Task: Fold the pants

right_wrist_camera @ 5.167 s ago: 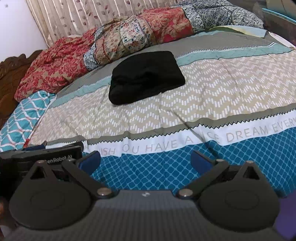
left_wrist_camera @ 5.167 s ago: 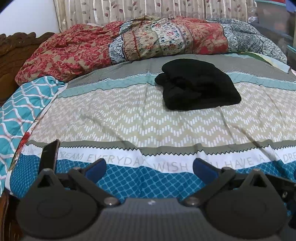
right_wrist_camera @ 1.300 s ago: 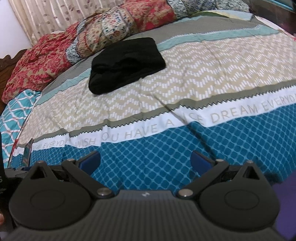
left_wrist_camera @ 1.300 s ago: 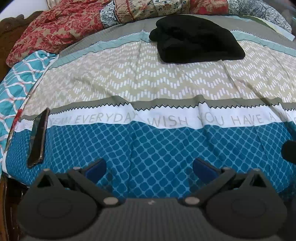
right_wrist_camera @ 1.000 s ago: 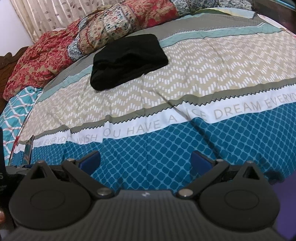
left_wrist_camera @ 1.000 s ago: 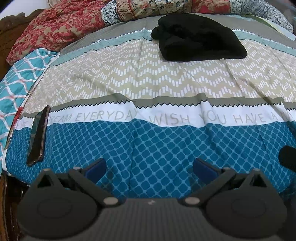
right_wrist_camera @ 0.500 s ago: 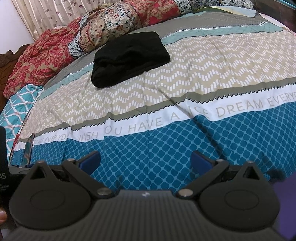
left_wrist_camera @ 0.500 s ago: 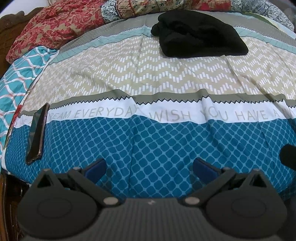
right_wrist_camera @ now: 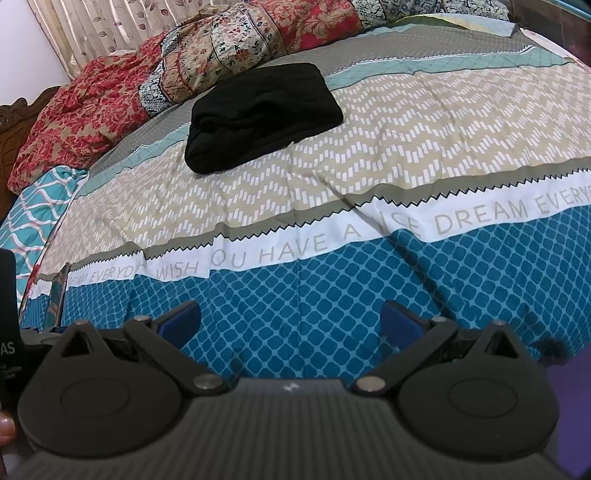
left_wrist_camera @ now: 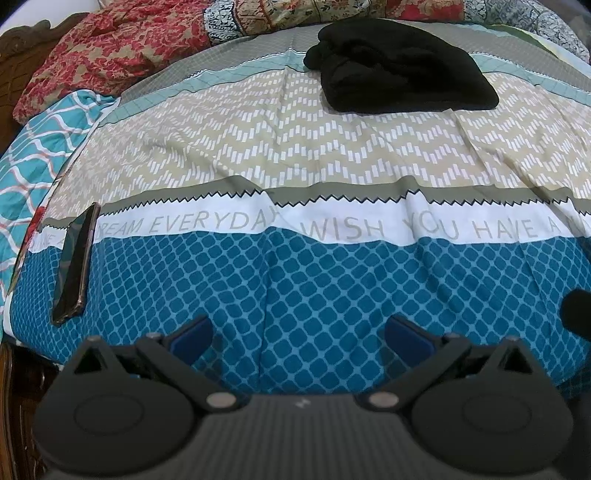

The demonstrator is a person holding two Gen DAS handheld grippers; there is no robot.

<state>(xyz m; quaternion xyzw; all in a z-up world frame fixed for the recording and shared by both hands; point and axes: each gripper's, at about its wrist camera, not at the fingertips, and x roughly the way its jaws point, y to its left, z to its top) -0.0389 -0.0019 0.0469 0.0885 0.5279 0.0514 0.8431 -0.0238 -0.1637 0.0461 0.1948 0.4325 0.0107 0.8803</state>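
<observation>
Black pants lie bundled in a thick pile far back on the bed, on the grey and beige bands of the patterned bedsheet. The right wrist view shows the same black pants left of centre. My left gripper is open over the blue diamond band near the bed's front edge, far short of the pants, with nothing between its blue pads. My right gripper is open too, over the same blue band, empty.
A dark phone lies on the bed's front left edge. Red floral and patchwork quilts are heaped along the back, near a wooden headboard. A teal patterned blanket hangs at the left. Curtains are behind.
Both grippers have risen and come forward over the front edge of the bed, so the blue band and the phone show more. The pants have not moved. Both grippers stay open.
</observation>
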